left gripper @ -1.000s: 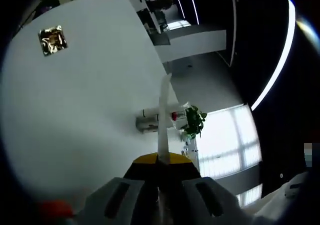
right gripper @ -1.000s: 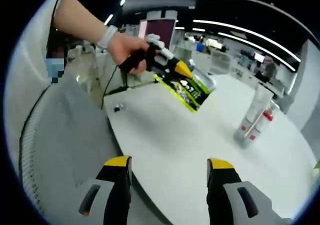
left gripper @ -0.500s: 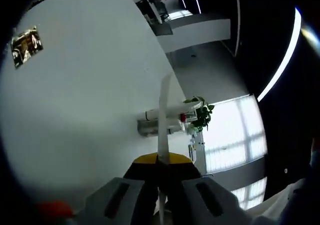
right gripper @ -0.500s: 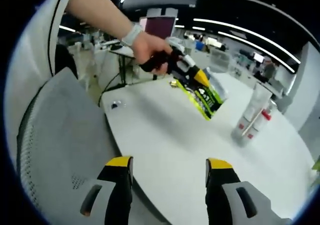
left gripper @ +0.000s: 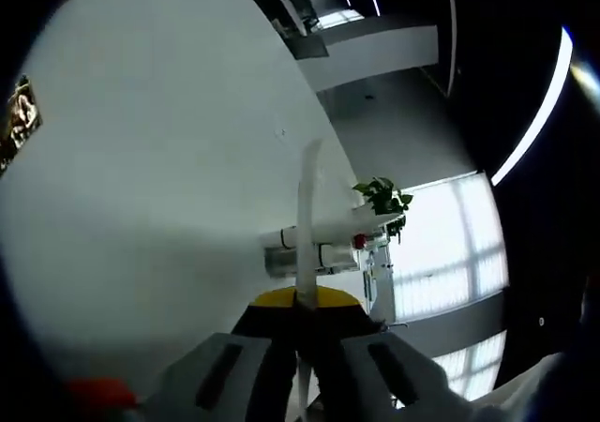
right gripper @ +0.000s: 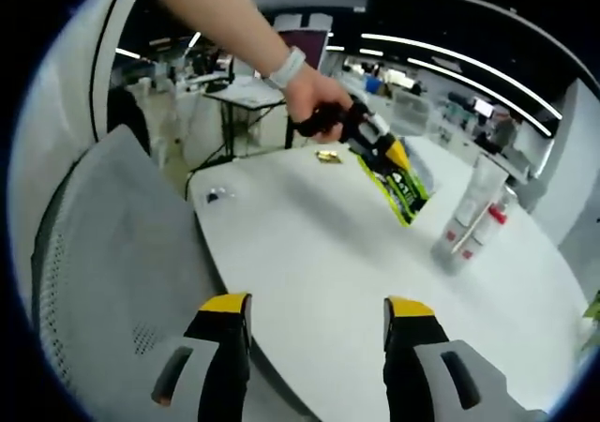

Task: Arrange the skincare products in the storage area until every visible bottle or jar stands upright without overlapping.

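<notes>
My left gripper (left gripper: 301,300) is shut on a flat pouch (left gripper: 305,218), which I see edge-on as a thin pale strip. In the right gripper view a hand holds that left gripper (right gripper: 389,154) above the white table (right gripper: 309,253), and the green and yellow pouch (right gripper: 403,190) hangs from its jaws. A cluster of skincare bottles (right gripper: 472,220) stands just right of the pouch: a tall white tube, a bottle with a red cap and a grey one. The same bottles (left gripper: 323,247) lie close behind the pouch. My right gripper (right gripper: 316,321) is open and holds nothing, low over the table's near edge.
A small gold packet (right gripper: 328,157) lies on the table behind the left gripper, also seen at the far left as the gold packet (left gripper: 19,124). A tiny dark object (right gripper: 216,195) sits near the table's left edge. A grey mesh chair (right gripper: 103,281) stands beside the table.
The hand has carried the left gripper and its pouch to the right, closer to the bottle cluster. The right gripper has stayed open and almost still.
</notes>
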